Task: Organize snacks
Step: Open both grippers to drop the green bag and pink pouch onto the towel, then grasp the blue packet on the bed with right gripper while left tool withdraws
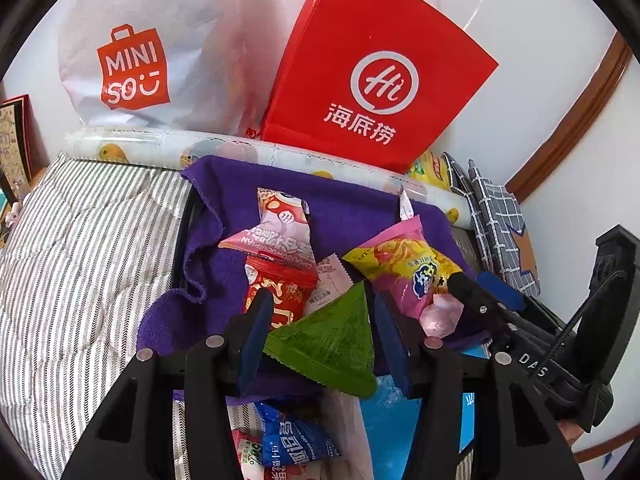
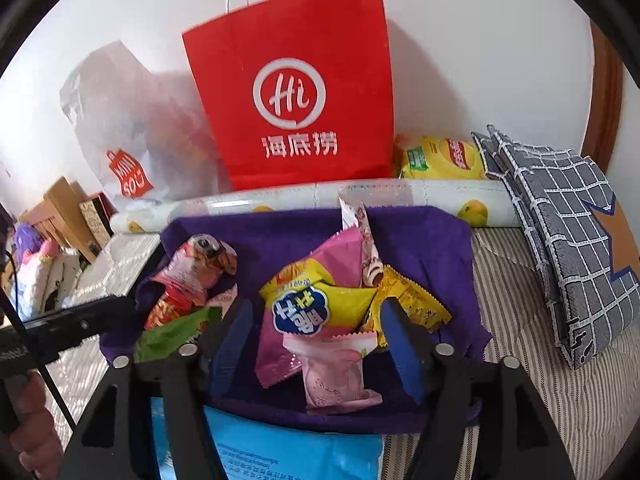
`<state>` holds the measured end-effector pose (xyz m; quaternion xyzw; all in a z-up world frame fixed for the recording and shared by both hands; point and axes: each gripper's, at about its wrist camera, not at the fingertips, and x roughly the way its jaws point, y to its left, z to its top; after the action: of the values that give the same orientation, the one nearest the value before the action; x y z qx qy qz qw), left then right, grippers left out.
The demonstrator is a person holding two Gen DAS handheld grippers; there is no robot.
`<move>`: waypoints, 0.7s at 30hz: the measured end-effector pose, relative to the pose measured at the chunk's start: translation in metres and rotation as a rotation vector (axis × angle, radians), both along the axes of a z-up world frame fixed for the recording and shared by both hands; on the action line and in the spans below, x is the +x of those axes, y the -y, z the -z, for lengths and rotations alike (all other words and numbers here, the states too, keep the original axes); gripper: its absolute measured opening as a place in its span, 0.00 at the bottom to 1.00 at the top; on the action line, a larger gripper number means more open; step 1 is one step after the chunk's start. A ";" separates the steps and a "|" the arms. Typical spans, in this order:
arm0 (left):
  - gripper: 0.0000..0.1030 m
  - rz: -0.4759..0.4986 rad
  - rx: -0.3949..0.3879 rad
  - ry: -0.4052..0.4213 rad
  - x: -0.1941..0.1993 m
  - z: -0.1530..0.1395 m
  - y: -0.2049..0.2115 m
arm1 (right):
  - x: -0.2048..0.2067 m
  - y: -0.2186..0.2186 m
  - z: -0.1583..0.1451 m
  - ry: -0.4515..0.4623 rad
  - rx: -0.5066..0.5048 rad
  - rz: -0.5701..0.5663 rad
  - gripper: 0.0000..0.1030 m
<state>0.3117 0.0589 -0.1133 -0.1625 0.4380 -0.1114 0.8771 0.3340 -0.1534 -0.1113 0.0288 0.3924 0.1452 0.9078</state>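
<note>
Two hand-held grippers hover over a purple cloth (image 2: 420,240) spread on a grey striped bedcover (image 1: 80,240); snack packets lie heaped on the cloth.

The left gripper (image 1: 320,340) has its blue-padded jaws set narrowly either side of a green triangular packet (image 1: 332,344); the packet sits between the pads and appears gripped, tilted with its point upward. Just beyond it lie a red packet (image 1: 276,284) and a pink-and-white packet (image 1: 272,224), overlapping.

The right gripper (image 2: 316,344) stands with its jaws apart, the pads clear of what lies between them: a small pale pink sachet (image 2: 336,376) resting on a pink-and-yellow snack bag (image 2: 312,304); a yellow wrapper (image 2: 416,304) lies just beside the right pad.

Behind the cloth a patterned roll (image 2: 440,200) runs across the bed; against the white wall stand a red paper bag (image 2: 292,92) and a white plastic shopping bag (image 1: 144,48); a yellow pack (image 2: 444,156) and a grey checked pouch (image 2: 560,220) sit to the right; a blue package (image 2: 296,448) lies nearest the camera.
</note>
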 end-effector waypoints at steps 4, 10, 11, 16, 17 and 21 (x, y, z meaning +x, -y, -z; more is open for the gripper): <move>0.51 0.017 0.000 -0.015 0.000 0.002 0.005 | -0.003 -0.001 -0.004 -0.002 0.012 0.007 0.65; 0.55 0.049 0.017 -0.027 -0.007 -0.001 0.010 | -0.027 -0.009 -0.016 0.004 0.016 0.022 0.65; 0.55 0.046 0.022 -0.032 -0.010 -0.002 0.007 | -0.032 -0.011 -0.019 0.011 0.009 0.023 0.65; 0.60 -0.026 0.077 -0.035 -0.034 -0.006 -0.021 | -0.060 -0.028 -0.028 0.029 -0.017 0.006 0.65; 0.60 -0.052 0.110 -0.045 -0.041 -0.005 -0.030 | -0.067 -0.035 -0.028 0.033 -0.022 -0.007 0.65; 0.60 -0.117 0.119 -0.066 -0.062 -0.002 -0.065 | -0.086 -0.063 -0.024 0.034 -0.046 -0.064 0.58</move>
<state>0.2500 0.1235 -0.1113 -0.1389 0.4623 -0.0285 0.8753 0.2475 -0.0903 -0.0878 -0.0071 0.3807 0.1656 0.9097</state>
